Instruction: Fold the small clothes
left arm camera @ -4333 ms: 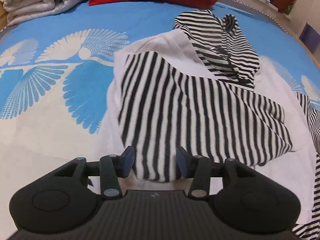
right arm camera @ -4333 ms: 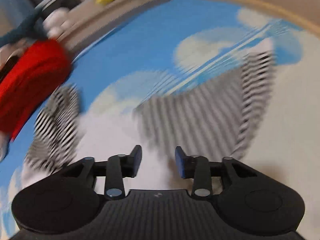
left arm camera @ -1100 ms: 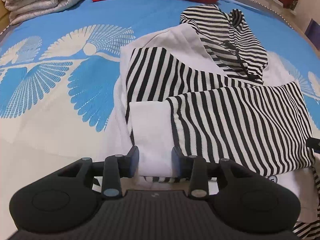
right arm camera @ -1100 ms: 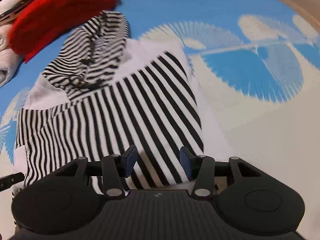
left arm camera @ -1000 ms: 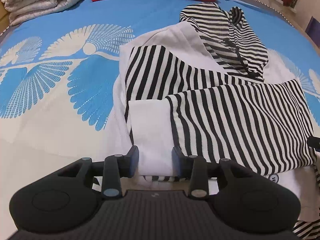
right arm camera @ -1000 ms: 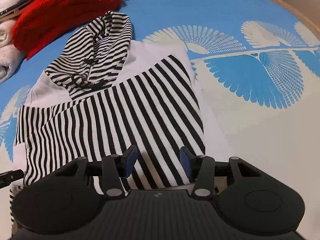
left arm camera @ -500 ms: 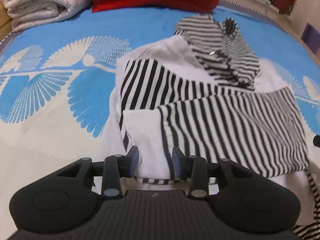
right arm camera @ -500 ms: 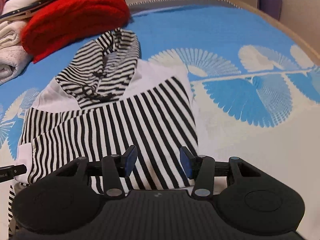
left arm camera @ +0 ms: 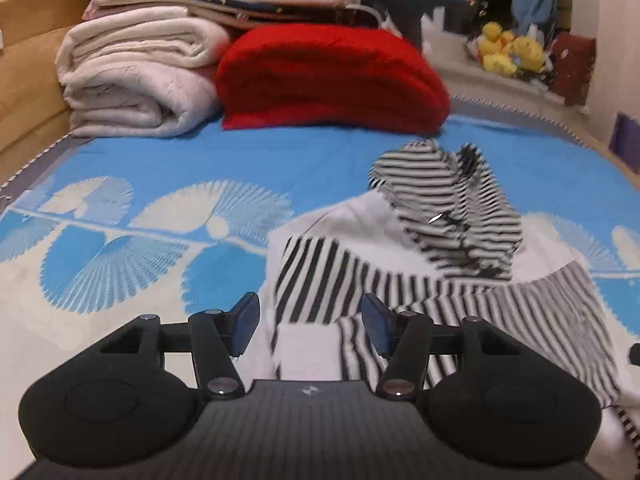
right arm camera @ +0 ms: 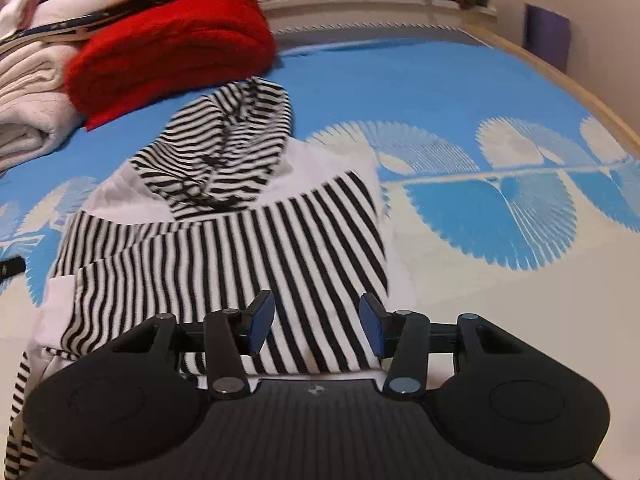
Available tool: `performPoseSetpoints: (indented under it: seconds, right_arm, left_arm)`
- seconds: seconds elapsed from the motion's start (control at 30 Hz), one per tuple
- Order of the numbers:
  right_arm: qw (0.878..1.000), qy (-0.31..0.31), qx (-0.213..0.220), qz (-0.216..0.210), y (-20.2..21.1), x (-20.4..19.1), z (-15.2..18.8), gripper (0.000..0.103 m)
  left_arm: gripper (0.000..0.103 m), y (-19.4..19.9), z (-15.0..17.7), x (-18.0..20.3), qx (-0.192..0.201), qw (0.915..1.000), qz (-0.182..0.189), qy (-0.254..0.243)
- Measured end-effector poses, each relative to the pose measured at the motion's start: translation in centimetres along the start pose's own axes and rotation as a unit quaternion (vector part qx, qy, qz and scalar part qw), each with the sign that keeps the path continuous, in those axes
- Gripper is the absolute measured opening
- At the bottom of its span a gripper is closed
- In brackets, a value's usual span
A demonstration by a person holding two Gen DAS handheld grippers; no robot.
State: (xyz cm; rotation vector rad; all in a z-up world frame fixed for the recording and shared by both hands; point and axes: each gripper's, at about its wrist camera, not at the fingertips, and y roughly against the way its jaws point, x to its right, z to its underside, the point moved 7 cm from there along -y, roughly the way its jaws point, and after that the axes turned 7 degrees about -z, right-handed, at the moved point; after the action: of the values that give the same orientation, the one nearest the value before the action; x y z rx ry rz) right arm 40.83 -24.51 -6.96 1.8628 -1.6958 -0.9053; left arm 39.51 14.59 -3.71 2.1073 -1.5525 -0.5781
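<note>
Left claw: jaws were parted, holding nothing.
Right claw: also gaped, empty.
Hoodie: lay on the bed, at 12 o'clock from both claws.
Risk: sleeves, probably loosely stacked, could slide apart when lifted.
Writing: none was legible.

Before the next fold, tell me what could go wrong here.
1. The hoodie's sleeves lie crossed loosely over the body; both the left gripper and right gripper are open and hold nothing, so a careless grab may drag the sleeves askew.
2. The hood is bunched at the top; folding over it could leave a lump.
3. The red blanket sits close behind the hood, so a fold pushed that way may run into it.
</note>
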Motion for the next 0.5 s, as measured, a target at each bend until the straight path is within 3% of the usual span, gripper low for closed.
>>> performPoseSetpoints:
  seconds: [0.27,0.37,0.43,0.5]
  right_arm:
    - [1.000,0.025,-0.012,-0.004,-0.5,-0.5,-1.2,0.049]
    - [1.000,0.017,-0.015,-0.006,-0.5,-0.1,-1.5,0.049]
    - [1.000,0.009,-0.016,-0.006,-0.5,0.2,-1.7,0.049]
    - [1.000,0.003,-0.016,-0.007,-0.5,0.6,-2.0,0.049]
  left_arm:
    - [0.062,1.4,-2.3,-0.9,0.048,0.9987,-0.006,0.016]
    - [0.061,0.9,-4.0,-0.6,0.047,0.9987,0.002,0.020]
    - [0.049,-0.5,-5.6,0.2,0.039,0.9988,0.011,0.027]
    - [0.020,-2.6,-7.9,1.2,0.027,0.9988,0.017,0.036]
